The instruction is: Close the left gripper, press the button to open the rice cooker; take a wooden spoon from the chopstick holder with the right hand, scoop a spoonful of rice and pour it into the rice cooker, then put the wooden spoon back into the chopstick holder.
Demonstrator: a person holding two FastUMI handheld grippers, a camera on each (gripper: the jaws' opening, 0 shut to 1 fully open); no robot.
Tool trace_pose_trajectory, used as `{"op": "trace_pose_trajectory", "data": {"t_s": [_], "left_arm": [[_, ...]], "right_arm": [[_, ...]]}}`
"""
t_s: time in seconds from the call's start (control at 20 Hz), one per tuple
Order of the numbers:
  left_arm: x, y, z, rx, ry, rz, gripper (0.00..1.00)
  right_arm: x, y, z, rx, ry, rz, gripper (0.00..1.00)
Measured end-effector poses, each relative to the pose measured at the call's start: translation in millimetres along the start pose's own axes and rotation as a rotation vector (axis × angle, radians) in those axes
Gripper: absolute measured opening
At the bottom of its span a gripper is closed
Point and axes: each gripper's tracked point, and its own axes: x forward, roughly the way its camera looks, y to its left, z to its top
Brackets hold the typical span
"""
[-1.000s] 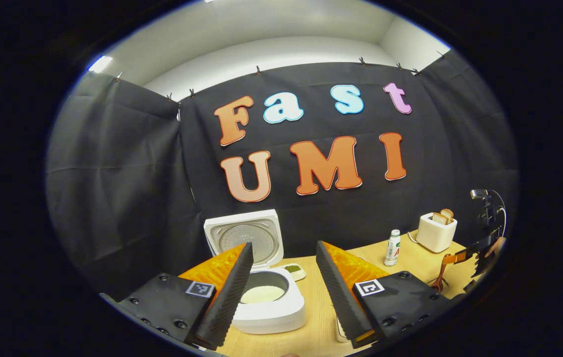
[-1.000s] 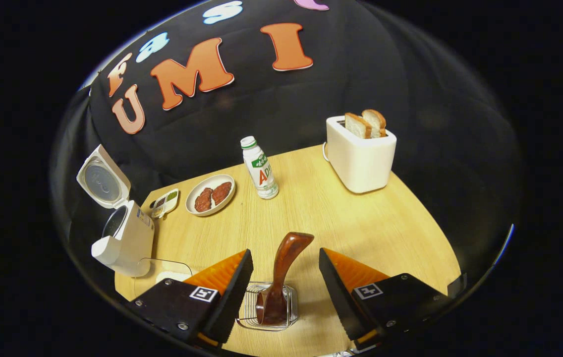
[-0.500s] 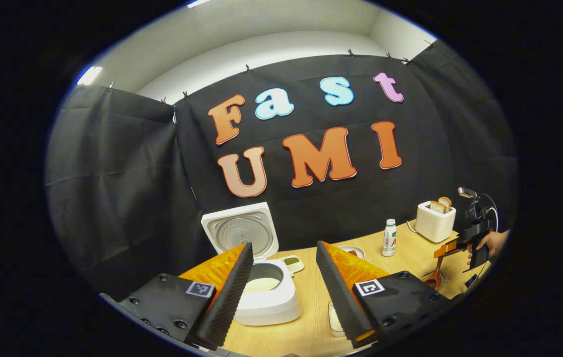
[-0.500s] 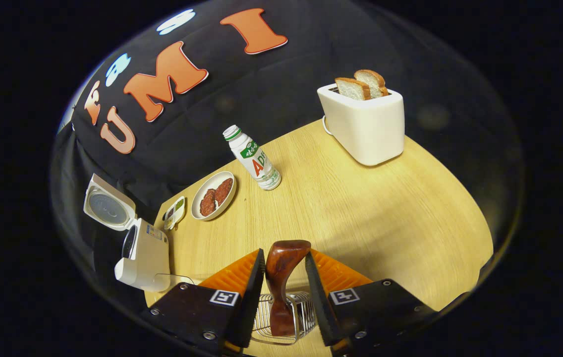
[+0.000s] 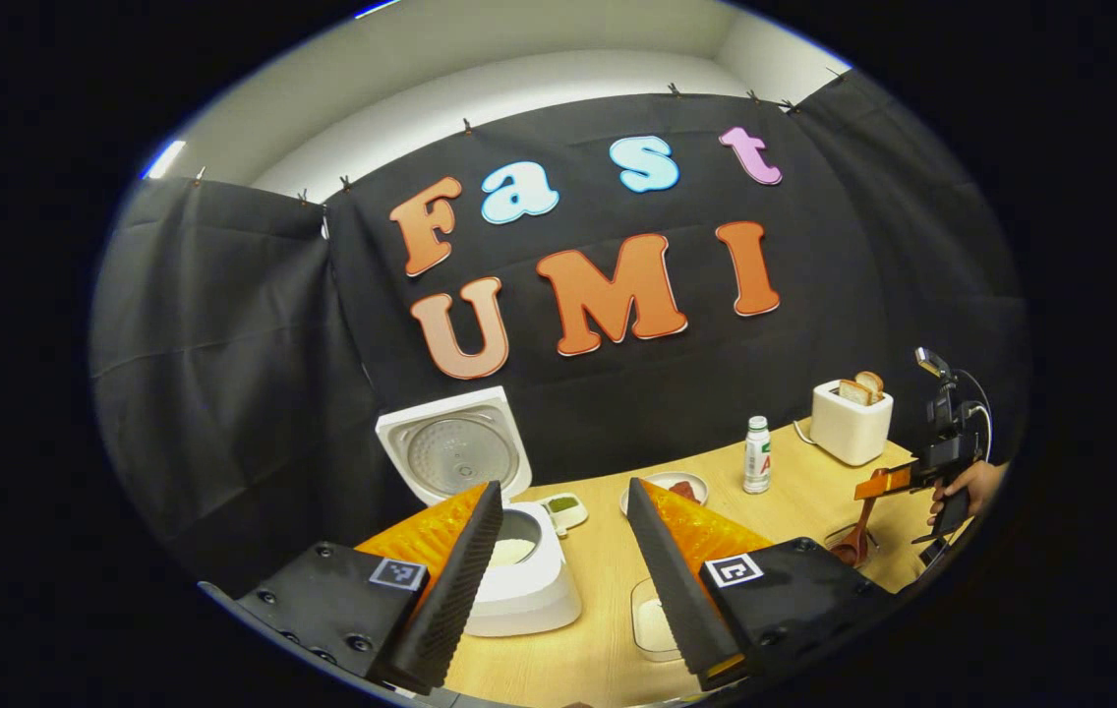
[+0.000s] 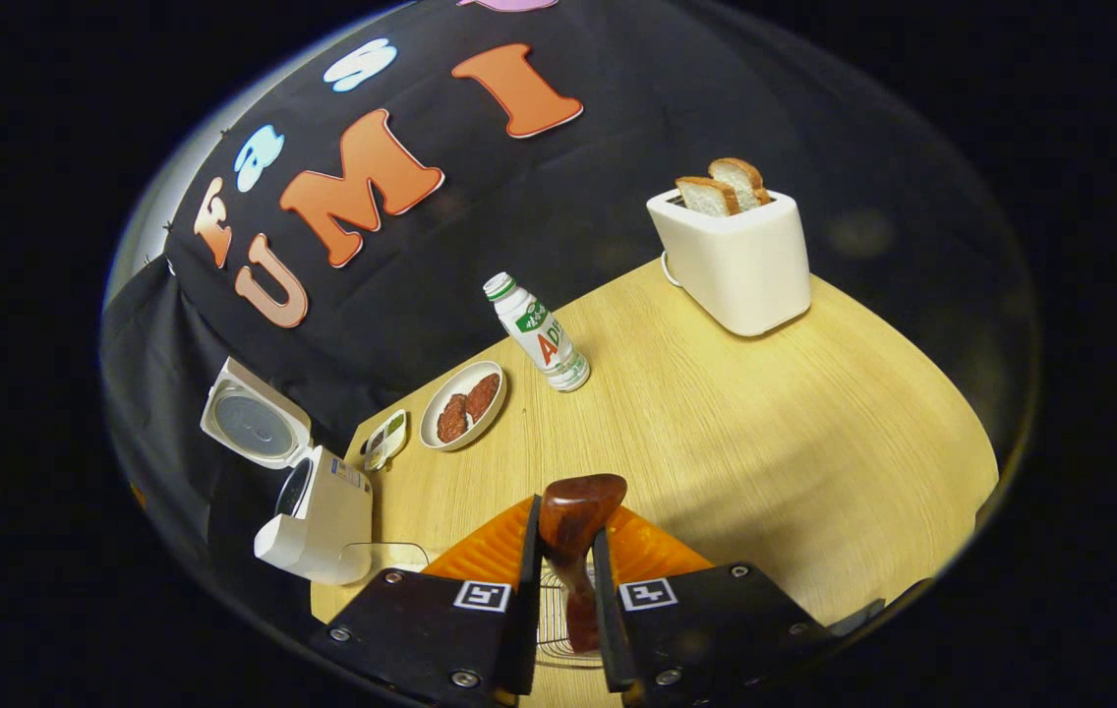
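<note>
In the right gripper view, the right gripper (image 6: 563,590) sits at the bottom centre of the frame, its two black fingers clamped on the handle of the dark brown wooden spoon (image 6: 573,536). The spoon stands upright, its bowl down inside the wire chopstick holder (image 6: 547,615) on the light wooden table (image 6: 765,423). At the lower left of that frame the white rice cooker (image 6: 323,516) stands with its lid raised.

In the left gripper view, the left gripper (image 5: 558,575) hangs wide open at the bottom centre, holding nothing. The rice cooker appears behind its left finger, white rice visible in the pot. A clear container of rice (image 5: 652,624) lies on the table just beside the right finger. At the right edge, a hand (image 5: 967,487) holds the other gripper over the spoon.
</note>
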Motion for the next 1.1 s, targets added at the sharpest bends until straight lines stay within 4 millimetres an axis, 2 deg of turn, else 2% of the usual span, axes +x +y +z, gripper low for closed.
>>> {"op": "trace_pose_trajectory", "data": {"t_s": [0.05, 0.2, 0.25, 0.35, 0.45, 0.5, 0.65, 0.95, 1.0, 1.05, 1.1], "left_arm": [[5, -1, 0, -0.005, -0.004, -0.013, 0.82], [18, 0, -2, -0.034, -0.012, -0.061, 0.83], [22, 1, -3, -0.041, -0.015, -0.081, 0.87], [29, 8, -7, -0.047, -0.019, -0.116, 0.87], [37, 22, -9, -0.059, -0.019, -0.127, 0.87], [39, 29, -12, -0.074, -0.017, -0.129, 0.82], [44, 45, -21, -0.114, -0.012, -0.138, 0.87], [50, 67, -32, -0.146, -0.017, -0.149, 0.87], [52, 70, -32, -0.151, -0.019, -0.147, 0.82], [53, 75, -33, -0.156, -0.019, -0.144, 0.87], [53, 77, -34, -0.161, -0.019, -0.141, 0.82]], "right_arm": [[-5, 2, -1, -0.005, -0.019, -0.009, 0.26], [-18, 6, -5, -0.014, -0.086, -0.063, 0.24], [-19, 5, -6, -0.017, -0.107, -0.093, 0.23], [-20, 9, -7, -0.019, -0.119, -0.134, 0.18], [-25, 21, 1, -0.004, -0.145, -0.149, 0.16], [-28, 28, 7, -0.001, -0.163, -0.153, 0.16], [-46, 45, 21, -0.050, -0.207, -0.181, 0.15], [-93, 108, 55, -0.146, -0.333, -0.124, 0.16], [-97, 119, 60, -0.146, -0.351, -0.112, 0.15], [-101, 131, 61, -0.147, -0.358, -0.090, 0.15], [-104, 146, 60, -0.141, -0.358, -0.061, 0.15]]}}
